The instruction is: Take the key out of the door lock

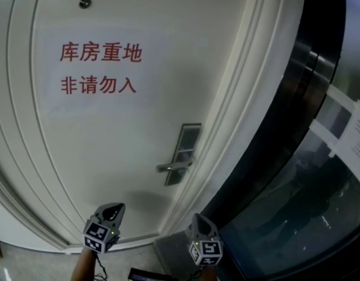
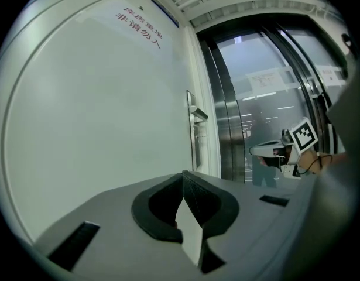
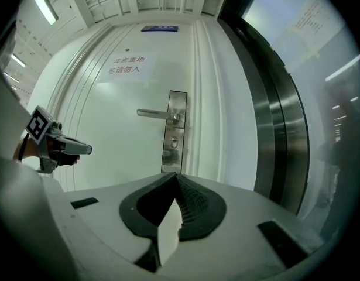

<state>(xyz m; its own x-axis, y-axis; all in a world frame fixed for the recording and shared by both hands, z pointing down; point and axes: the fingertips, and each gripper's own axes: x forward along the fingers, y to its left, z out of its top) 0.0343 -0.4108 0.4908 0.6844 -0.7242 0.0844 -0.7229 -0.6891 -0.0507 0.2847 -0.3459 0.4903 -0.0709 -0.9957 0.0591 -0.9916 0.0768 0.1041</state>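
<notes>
My left tongs [image 2: 182, 176] and right tongs [image 3: 177, 175] were both pressed together with nothing between them. I held them side by side in front of the white door [image 1: 109, 133], touching nothing. The key [image 3: 174, 140] sat in the metal lock plate [image 3: 177, 104] just below the lever handle [image 3: 156, 114], small and hard to make out, well apart from both tongs.

The white door [image 1: 109, 157] carries a steel lock plate [image 1: 188, 139] with a level handle [image 1: 172, 166], a sign [image 1: 98, 69] (red characters) and, higher up, a small peephole [image 1: 85, 3].
</notes>
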